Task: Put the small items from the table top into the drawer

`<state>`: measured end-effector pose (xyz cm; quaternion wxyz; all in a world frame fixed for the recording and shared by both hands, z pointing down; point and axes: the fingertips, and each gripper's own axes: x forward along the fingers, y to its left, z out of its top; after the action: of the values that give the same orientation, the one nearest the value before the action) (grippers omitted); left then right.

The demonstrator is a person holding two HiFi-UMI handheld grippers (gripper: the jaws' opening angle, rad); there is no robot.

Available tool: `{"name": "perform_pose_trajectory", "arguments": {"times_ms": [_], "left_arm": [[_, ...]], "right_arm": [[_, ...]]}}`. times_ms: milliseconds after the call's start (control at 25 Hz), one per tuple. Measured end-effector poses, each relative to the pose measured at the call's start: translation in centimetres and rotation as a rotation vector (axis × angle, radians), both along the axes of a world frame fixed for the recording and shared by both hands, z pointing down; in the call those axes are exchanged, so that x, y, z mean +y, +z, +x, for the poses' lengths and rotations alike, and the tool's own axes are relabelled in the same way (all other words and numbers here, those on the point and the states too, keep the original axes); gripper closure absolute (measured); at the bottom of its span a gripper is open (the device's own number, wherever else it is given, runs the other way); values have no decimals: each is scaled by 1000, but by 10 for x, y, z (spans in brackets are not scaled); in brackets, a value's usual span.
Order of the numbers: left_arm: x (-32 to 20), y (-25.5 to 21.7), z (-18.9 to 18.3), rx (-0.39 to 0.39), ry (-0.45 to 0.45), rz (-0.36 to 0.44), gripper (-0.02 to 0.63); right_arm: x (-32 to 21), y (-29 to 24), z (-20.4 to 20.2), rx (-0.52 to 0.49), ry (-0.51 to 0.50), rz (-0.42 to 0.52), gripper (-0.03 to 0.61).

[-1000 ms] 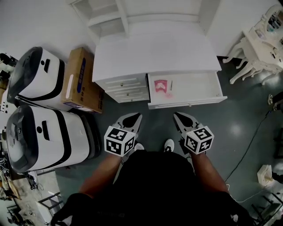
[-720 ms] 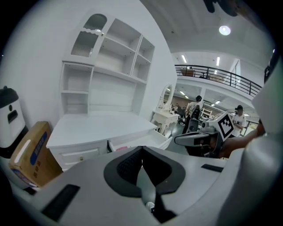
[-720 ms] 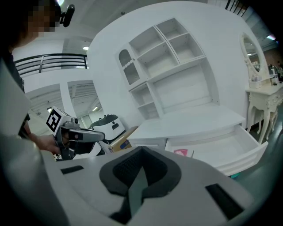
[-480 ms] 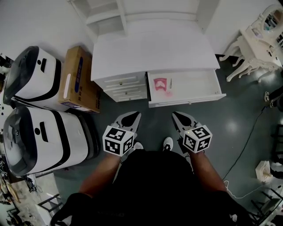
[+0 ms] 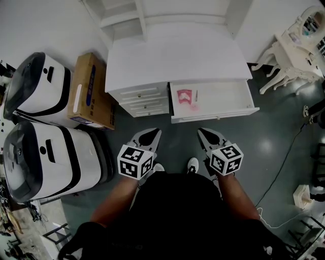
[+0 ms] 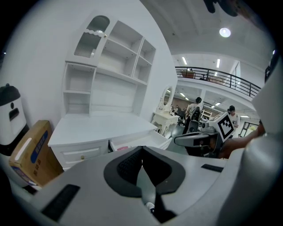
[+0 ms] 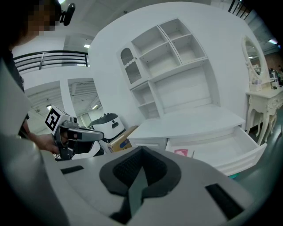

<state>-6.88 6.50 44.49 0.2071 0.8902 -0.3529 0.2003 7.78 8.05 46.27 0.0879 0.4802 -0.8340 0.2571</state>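
Note:
A white desk (image 5: 177, 53) stands ahead with its right drawer (image 5: 223, 99) pulled open. Inside the drawer lie a pink packet (image 5: 185, 96) and a thin stick-like item (image 5: 196, 97); the pink packet (image 7: 181, 152) also shows in the right gripper view. The desk top carries no small items that I can see. My left gripper (image 5: 151, 135) and right gripper (image 5: 205, 135) hang side by side in front of the desk, above the floor, both shut and holding nothing. In the left gripper view the jaws (image 6: 141, 152) meet tip to tip.
Two white and black machines (image 5: 43, 127) and a cardboard box (image 5: 91, 91) stand left of the desk. White shelving (image 5: 152, 15) rises behind the desk. A white ornate table (image 5: 299, 56) is at the right. A cable (image 5: 284, 167) runs across the grey floor.
The view shifted slightly between one second ago and half a second ago; both grippers stay where they were, shut.

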Motion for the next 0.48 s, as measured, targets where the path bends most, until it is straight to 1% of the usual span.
{"name": "perform_pose_trajectory", "arguments": {"times_ms": [480], "left_arm": [[4,-2,4,-2,4,11,603]], "right_arm": [[7,-1,5,5,5,4,552]]}}
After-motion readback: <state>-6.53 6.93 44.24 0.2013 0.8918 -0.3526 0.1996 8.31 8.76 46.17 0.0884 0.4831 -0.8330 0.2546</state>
